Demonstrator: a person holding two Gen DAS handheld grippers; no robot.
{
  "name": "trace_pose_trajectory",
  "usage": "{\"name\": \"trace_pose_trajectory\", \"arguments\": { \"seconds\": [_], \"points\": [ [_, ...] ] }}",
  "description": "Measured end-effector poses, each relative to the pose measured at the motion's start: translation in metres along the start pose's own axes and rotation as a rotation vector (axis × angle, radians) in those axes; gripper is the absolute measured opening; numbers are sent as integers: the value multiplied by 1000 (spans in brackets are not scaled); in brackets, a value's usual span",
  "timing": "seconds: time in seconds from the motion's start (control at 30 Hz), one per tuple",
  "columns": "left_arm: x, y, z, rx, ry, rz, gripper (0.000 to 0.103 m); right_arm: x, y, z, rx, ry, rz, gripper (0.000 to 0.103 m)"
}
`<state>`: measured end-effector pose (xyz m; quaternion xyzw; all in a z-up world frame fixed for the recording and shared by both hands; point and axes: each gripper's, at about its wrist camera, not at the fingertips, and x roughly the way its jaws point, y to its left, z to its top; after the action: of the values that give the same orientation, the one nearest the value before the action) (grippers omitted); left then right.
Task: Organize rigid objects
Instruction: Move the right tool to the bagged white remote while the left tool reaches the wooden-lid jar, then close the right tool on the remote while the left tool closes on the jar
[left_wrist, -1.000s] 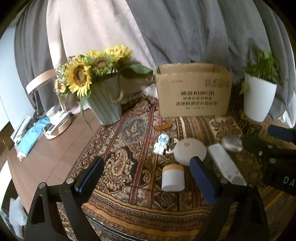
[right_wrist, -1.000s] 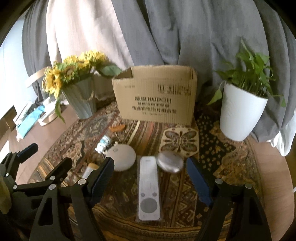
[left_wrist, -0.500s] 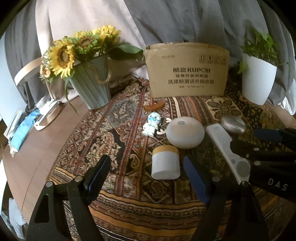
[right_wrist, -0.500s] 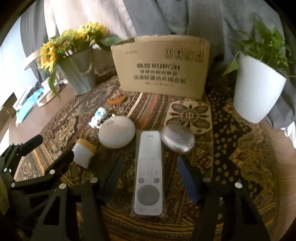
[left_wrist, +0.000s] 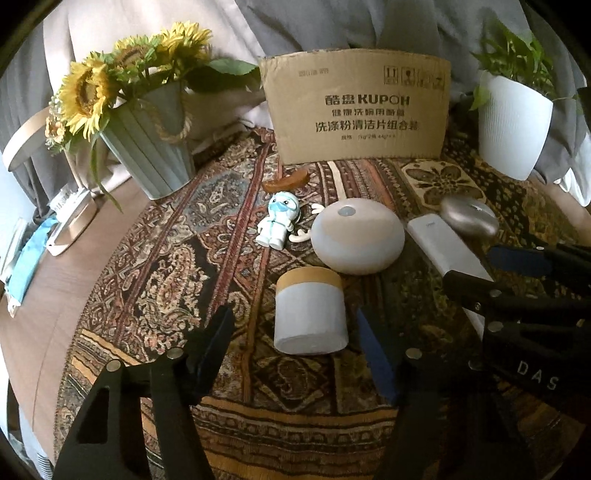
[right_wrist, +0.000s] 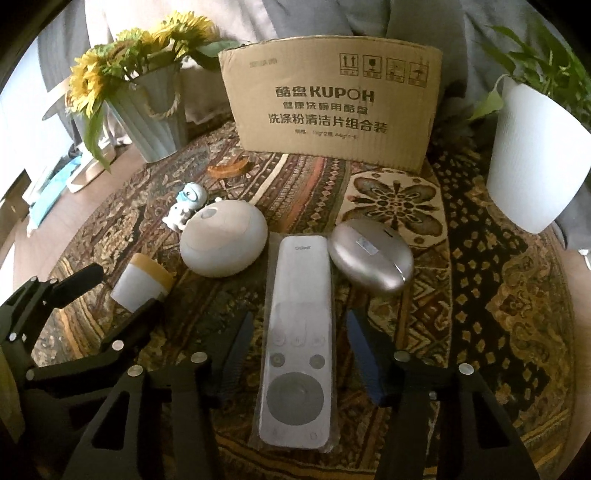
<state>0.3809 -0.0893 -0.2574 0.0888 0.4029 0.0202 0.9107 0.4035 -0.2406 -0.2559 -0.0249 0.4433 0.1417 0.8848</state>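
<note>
Left claw (left_wrist: 295, 336) sits low over the patterned cloth (left_wrist: 155, 280) on the bench (left_wrist: 55, 280), jaws parted and just been closing in. The white jar with tan lid (left_wrist: 310, 310) stands upright between the fingers; gaps show on both sides, so no contact yet.

Right claw (right_wrist: 299, 350) straddles the white remote (right_wrist: 295, 343), which lies flat in a clear wrapper, long axis running away from the camera. Its jaws have also just been closing and are narrower than the left pair, but dark gaps stay between the blue pads (right_wrist: 364, 354) and the remote's edges, so it is not gripped.

Other task items on the cloth: pale round dome gadget (right_wrist: 223, 243) just left of the remote's far end, nearly touching the jar in the left wrist view. Metallic oval case (right_wrist: 371, 256) just right of the remote's far end, touching or nearly so; cannot tell which. Small astronaut figurine (left_wrist: 279, 223) lies on its back beyond the dome, beside a small white antler-shaped piece (left_wrist: 304, 236). Brown curved wooden piece (left_wrist: 288, 181) lies further back, near the box.

Cardboard box (right_wrist: 332, 110) with printed KUPOH text stands upright at the back. Sunflower bouquet in a ribbed green pot (left_wrist: 147, 158) back left, white planter with green leaves (right_wrist: 532, 162) back right. Grey and pale curtains (left_wrist: 332, 26) behind. Blue cloth (left_wrist: 24, 266) on the bare bench at far left.
</note>
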Motion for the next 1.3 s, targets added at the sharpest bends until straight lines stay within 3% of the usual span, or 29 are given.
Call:
{"name": "trace_pose_trajectory", "arguments": {
  "seconds": [0.17, 0.67, 0.9, 1.3],
  "points": [
    [8, 1, -1, -8, 20, -6, 62, 7, 4, -1, -29, -5, -20, 47],
    [21, 0, 4, -34, 53, -38, 56, 14, 6, -3, -37, -22, -29, 44],
    [25, 3, 8, -59, 70, -125, 39, 15, 4, 2, -31, 14, -9, 40],
    [-10, 0, 12, -11, -30, -92, 39, -9, 5, 0, -36, -25, -2, 40]
  ]
}}
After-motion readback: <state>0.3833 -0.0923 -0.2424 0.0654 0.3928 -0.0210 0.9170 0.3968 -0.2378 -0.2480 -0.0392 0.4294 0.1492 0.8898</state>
